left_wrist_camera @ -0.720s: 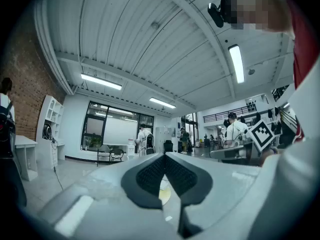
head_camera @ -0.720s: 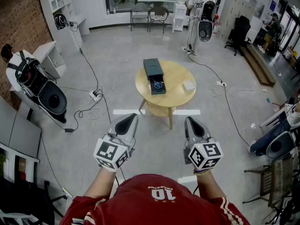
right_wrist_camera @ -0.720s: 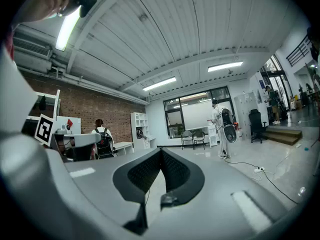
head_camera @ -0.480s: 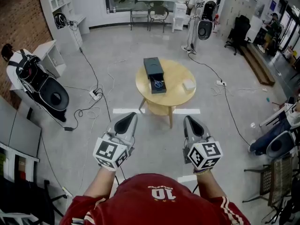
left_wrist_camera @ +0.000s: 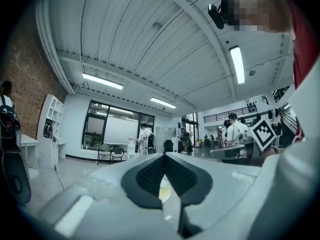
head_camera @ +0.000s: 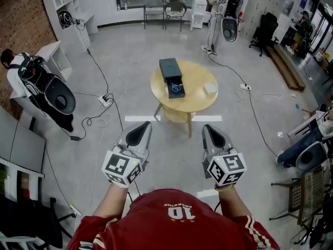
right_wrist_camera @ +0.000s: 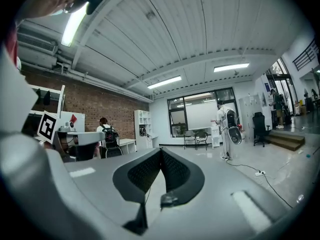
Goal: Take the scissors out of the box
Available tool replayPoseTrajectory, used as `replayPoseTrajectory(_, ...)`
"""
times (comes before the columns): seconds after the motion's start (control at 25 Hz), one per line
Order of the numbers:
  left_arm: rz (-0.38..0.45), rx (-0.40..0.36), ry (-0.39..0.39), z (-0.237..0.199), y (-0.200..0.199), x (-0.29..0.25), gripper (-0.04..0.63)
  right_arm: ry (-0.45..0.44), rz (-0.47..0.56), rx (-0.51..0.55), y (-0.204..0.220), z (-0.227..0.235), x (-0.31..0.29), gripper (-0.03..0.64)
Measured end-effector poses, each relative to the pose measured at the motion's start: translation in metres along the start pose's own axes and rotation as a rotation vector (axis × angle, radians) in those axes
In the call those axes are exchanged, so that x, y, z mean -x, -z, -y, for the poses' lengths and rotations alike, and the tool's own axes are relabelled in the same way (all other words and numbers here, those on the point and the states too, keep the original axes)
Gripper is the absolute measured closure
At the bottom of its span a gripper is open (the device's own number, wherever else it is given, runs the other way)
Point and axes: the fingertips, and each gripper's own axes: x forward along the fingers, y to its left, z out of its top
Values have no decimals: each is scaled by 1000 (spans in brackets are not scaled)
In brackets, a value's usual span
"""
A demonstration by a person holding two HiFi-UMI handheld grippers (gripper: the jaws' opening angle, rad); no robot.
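The scissors [head_camera: 177, 89] lie in the open tray of the dark box [head_camera: 169, 68], which reaches from the round desk's [head_camera: 195, 103] far edge to its middle. Both the left gripper [head_camera: 139, 132] and right gripper [head_camera: 210, 132] have their jaws clenched on nothing, well short of the desk's near edge.

Round wooden table [head_camera: 196, 102] sits mid-room with a small white block [head_camera: 210, 89] on its right side. There are two white tape strips [head_camera: 137, 118] on the floor on its near side. Cables [head_camera: 96, 120] and a power strip [head_camera: 105, 99] trail off left, and someone [head_camera: 218, 4] stands way back near the chairs [head_camera: 177, 9].
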Motion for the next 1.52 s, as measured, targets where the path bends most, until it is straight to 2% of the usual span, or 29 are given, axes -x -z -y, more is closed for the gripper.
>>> replayPoseTrajectory(0.48, -12, 30, -17, -22, 10, 9, 592, -51, -35, -8, 7, -21, -17, 620)
replayPoseTrajectory(0.92, -17, 49, -12, -59, 22, 31, 592, -36, -42, -19, 15, -52, -30, 620)
replayPoseTrajectory(1.28, -21, 81, 10, -69, 35, 38, 592, -38, -87, -3, 28, -68, -38, 620)
replayPoseTrajectory(1.52, -32, 83, -17, -91, 41, 33, 592, -64, -97, 14, 32, -70, -61, 620)
